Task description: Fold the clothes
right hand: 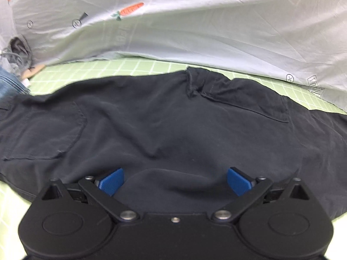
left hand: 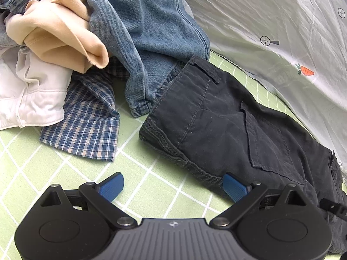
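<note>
Lying flat on the green checked bed sheet [left hand: 151, 173], the black trousers [left hand: 227, 125] stretch beside a heap of jeans [left hand: 147, 32], a plaid shirt [left hand: 86, 125] and a beige garment [left hand: 54, 28]. The left tool [left hand: 173, 187] is spread wide at the waistband; the right tool [right hand: 175, 181] hangs released over the seat.

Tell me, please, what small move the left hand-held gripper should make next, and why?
Probably ease the left hand-held gripper a little right and forward, then close on the waistband of the dark trousers. Its jaws are open and empty over the green sheet, with only the right pad at the trousers' edge. The right hand-held gripper is also open, above the trousers.
</note>
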